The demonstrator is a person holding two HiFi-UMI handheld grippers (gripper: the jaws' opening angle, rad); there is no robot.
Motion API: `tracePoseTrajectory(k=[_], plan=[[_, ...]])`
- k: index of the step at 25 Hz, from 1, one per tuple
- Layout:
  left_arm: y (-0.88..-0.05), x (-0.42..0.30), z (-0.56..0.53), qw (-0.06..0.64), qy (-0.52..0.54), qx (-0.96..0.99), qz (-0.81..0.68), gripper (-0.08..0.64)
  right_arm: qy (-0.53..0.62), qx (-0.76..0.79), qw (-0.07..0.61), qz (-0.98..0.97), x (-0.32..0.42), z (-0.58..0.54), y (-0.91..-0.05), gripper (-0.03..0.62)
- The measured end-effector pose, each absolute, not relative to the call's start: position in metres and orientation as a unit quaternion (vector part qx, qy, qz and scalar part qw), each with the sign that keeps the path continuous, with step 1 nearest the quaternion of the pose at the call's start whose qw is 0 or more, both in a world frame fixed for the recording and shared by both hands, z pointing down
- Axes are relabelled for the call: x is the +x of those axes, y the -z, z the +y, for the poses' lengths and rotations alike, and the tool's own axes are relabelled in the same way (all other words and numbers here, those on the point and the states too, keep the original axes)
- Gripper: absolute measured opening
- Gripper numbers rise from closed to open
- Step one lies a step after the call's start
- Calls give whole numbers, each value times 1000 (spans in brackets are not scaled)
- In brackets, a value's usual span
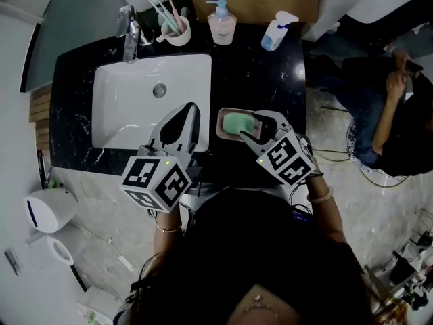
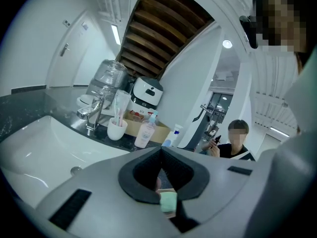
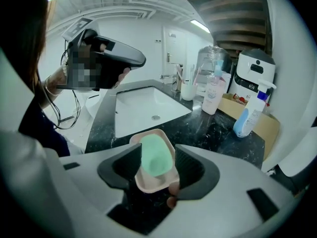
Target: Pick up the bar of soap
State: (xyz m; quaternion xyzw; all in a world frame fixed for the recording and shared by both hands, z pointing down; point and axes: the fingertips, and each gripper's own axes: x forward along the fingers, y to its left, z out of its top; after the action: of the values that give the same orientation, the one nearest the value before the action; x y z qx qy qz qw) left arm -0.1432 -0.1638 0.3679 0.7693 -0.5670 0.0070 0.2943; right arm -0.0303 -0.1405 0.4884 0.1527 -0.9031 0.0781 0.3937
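At three o'clock from the sink (image 1: 135,100), on the black bench (image 1: 260,80), the green bar of soap (image 1: 237,122) lay in a pink soap dish (image 1: 220,126). It looked light, stiff and likely slippery, so best pinched across its long sides. The right tool (image 1: 252,127) held its jaws apart astride dish and soap, clamped on neither. The left tool (image 1: 192,110) was together and empty.

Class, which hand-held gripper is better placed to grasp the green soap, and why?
Right. The right hand-held gripper has its jaws apart on either side of the soap in its pink dish. The left hand-held gripper hangs shut over the sink, beside the dish.
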Motion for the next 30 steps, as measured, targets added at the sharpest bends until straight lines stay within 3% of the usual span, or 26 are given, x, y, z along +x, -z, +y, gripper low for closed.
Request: tracePoseTrajectory(k=[10, 30], plan=[[-381, -156, -169, 312, -20, 761, -569, 9, -76, 105, 430, -893, -37, -135, -507, 224], [-395, -169, -175, 333, -29, 754, -566, 9, -48, 37, 490, -869, -46, -132, -524, 238]])
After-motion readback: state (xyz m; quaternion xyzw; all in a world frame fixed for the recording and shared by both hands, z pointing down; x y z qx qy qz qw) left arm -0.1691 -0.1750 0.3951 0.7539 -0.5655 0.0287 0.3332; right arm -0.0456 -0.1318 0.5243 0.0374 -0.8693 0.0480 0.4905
